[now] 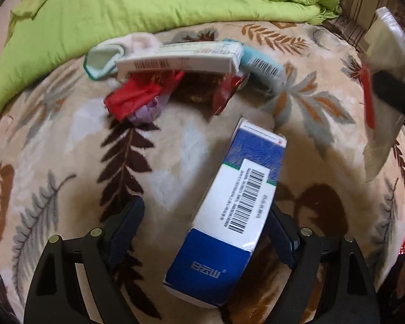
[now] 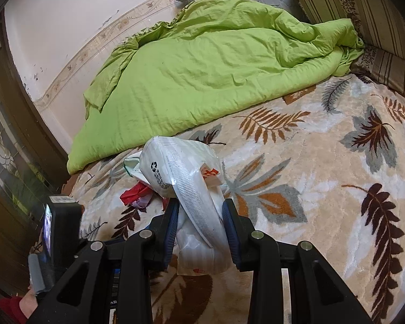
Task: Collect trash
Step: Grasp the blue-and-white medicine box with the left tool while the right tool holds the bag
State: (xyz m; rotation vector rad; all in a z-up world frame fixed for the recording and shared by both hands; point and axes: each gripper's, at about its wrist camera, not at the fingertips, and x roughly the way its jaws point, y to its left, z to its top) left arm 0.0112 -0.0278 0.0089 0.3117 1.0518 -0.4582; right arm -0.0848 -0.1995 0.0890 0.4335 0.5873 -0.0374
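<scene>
Left wrist: blue-and-white box [image 1: 229, 210] between spread left fingers [image 1: 205, 232], long axis pointing forward, unclamped. Right fingers [image 2: 199, 226] gripping white plastic bag [image 2: 186, 172].

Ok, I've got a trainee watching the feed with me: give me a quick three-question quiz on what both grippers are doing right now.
1. True or false: the right gripper is shut on a white plastic bag.
2. What lies between the fingers of the left gripper? A) red wrapper B) blue and white box C) green quilt
3. What covers the bed under the trash?

Key
1. True.
2. B, the blue and white box; the left fingers stand apart around it.
3. A leaf-patterned blanket.
</scene>
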